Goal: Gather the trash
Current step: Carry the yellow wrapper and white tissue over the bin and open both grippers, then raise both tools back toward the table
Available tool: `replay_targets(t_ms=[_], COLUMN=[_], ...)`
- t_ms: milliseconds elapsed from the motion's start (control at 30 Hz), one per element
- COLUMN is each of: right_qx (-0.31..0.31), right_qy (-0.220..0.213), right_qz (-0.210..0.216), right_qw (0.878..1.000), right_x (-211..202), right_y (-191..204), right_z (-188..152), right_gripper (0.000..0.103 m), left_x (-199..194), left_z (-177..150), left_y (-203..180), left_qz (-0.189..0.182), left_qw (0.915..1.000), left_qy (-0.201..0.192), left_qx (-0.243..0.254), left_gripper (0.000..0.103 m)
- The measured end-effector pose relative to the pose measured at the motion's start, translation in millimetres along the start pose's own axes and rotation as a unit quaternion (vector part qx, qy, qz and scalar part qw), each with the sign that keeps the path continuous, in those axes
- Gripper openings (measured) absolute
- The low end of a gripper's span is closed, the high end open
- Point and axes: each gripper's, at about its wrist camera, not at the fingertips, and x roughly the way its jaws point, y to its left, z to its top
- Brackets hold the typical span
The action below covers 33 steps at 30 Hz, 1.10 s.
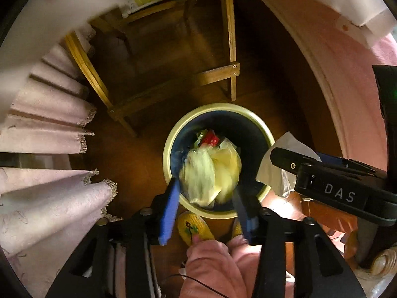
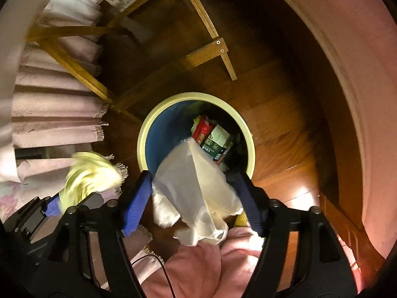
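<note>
The left tool (image 1: 206, 198) hangs above the round trash bin (image 1: 171, 146), whose cream rim and blue inner wall stand on the dark wooden floor (image 1: 139, 164). Between its blue fingers (image 1: 170, 213), which stand apart, sits a blurred yellow-green plastic bag (image 1: 211, 173); whether the pads actually touch it cannot be told. The bag lies over the bin's mouth, with red and green packaging (image 1: 211, 137) deeper inside.

The right tool (image 2: 196, 198) is also spread wide over the same bin (image 2: 146, 129), and a translucent white plastic bag (image 2: 196, 186) sits between its fingers (image 2: 137, 203), draped toward the camera; contact with the pads is unclear.

The right view shows a green-and-white carton (image 2: 218, 141) and a red packet (image 2: 202, 130) resting on the bin's bottom, which the left view largely hides behind the yellow bag. The left view alone shows a yellow slipper (image 1: 194, 226) just beside the bin. Both show a wooden frame (image 1: 215, 74) and fringed pink cloth (image 1: 49, 104) nearby.
</note>
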Motion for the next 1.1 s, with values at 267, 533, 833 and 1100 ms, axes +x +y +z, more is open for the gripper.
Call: replay_targets(t_ms=[267,533,833,1100], right_qx=[-0.012,-0.049,-0.053,-0.05], right_qy=[-0.016,-0.041,-0.089,-0.157], right_qz=[-0.005,-0.036,-0.032,0.001], right_qw=[1.0,0.997,0.994,0.986], right_x=[11.2,-27.3,-123.4,-235.5], right_y=[1.5,17.4,32.8,54.5], right_z=[6.3,3.7,-19.1,-42.9], right_gripper=[0.071,0.074,0.074,0.074], left_x=[9.5,-42.4,-154.0,-272.1], left_z=[6.9,4.0,-5.7,-5.2], left_y=[13.6,23.8,34.0,26.0], left_qz=[0.018,0.055,0.082,0.085], left_qw=[0.9998,0.998,0.9955,0.9903], left_qy=[-0.007,-0.021,-0.047,-0.104], left_qx=[-0.01,-0.024,-0.014,0.035], left_gripper=[0.081,0.083,0.083,0.083])
